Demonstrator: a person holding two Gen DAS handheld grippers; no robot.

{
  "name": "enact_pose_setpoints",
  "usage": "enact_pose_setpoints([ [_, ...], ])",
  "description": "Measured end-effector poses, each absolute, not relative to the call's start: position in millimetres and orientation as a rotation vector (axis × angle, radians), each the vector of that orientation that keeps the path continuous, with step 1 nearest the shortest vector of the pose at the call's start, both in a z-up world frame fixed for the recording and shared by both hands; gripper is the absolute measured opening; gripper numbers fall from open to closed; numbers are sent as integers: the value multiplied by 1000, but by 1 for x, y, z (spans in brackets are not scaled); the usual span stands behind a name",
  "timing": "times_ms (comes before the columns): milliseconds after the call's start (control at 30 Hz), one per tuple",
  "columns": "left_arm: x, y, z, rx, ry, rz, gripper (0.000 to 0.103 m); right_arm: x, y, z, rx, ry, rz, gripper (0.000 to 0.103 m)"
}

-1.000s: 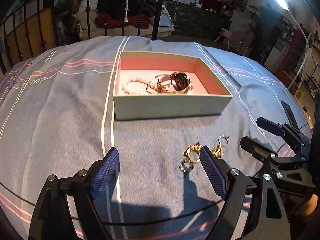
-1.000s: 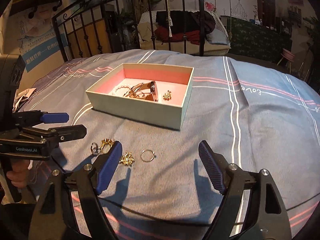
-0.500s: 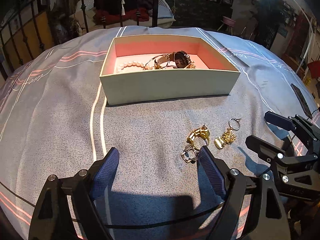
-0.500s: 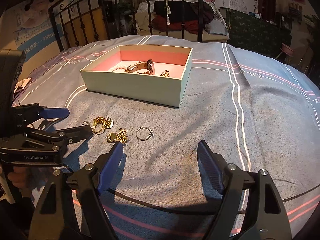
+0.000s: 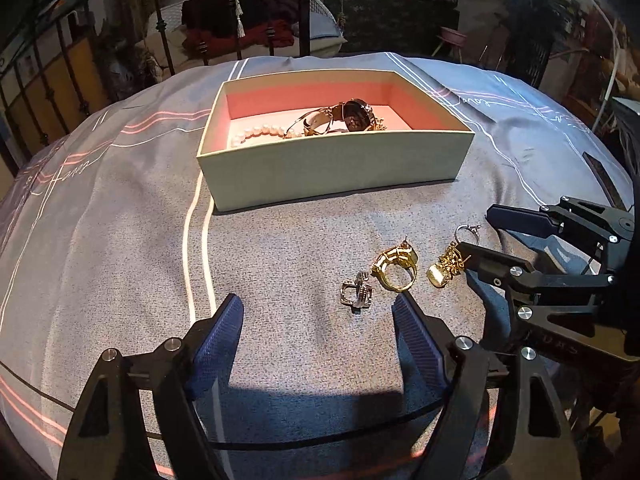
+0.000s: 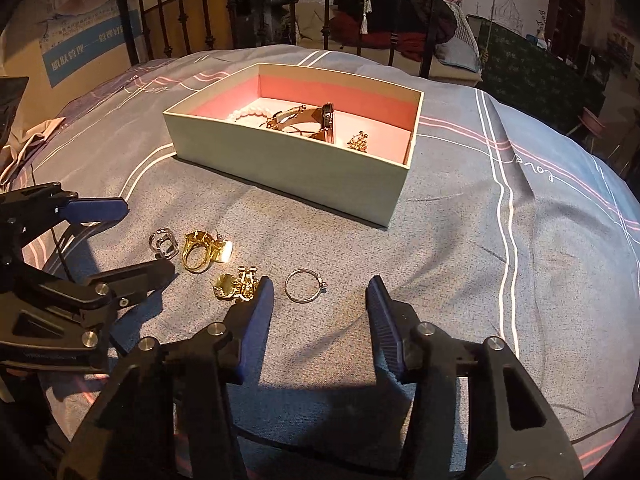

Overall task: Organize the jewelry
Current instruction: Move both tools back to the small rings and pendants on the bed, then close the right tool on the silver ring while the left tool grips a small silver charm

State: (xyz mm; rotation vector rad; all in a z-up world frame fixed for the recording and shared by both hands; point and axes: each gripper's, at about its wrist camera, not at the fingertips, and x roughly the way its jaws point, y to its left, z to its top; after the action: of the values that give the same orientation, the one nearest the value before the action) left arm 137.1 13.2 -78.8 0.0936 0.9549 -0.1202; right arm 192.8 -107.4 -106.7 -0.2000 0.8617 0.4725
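Bedspread (image 5: 120, 240), both tools nearer rings (image 5: 394, 270)

Four loose pieces — gold ring (image 6: 197, 255), silver ring (image 6: 305, 286) — lie before the pink-lined box (image 6: 294, 164).
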Motion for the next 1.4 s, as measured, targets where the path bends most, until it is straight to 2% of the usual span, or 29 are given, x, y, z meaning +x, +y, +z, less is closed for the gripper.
enact_pose_setpoints([
  [100,139,9,-80,122,945,-116,68,193,-107,-107,-197,857,481,45],
  [233,140,6,-79,132,928,-134,45,193,-108,-107,-184,856,487,45],
  [267,139,5,-80,132,926,-149,37,193,-107,-107,-187,855,488,45],
  [333,138,2,-80,136,918,-169,28,193,-104,-107,-198,858,490,45],
  [500,136,4,-81,130,905,-166,15,194,-106,-109,-181,866,498,43],
  [567,137,8,-80,98,910,-173,15,193,-106,-109,-175,864,504,32],
  [667,137,12,-78,65,913,-172,15,189,-105,-108,-186,851,503,24],
  [1400,139,22,-54,-12,870,-175,15,180,-109,-87,-103,789,522,23],
])
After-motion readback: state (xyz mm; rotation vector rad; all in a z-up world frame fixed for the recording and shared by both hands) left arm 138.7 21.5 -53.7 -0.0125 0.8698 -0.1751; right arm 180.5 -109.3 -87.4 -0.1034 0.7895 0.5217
